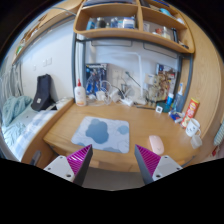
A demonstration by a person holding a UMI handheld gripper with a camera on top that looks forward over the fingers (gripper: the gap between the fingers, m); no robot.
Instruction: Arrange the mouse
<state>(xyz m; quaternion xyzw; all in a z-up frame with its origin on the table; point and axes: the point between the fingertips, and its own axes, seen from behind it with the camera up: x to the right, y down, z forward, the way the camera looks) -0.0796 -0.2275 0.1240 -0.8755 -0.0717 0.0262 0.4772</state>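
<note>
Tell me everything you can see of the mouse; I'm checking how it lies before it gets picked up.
The mouse is small, rounded and pale pinkish-white, seemingly smooth plastic. It rests flat on the wooden desk, just off the right edge of the light blue mouse pad, not on it. No cable is visible and finer details are too small to tell. It lies just ahead of the right finger of the tongs, which are open and not touching it.

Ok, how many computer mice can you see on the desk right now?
1. The mouse lies on the wooden desk, just right of the mouse pad, ahead of the open claw. Clutter along the back wall could hide another.
</note>
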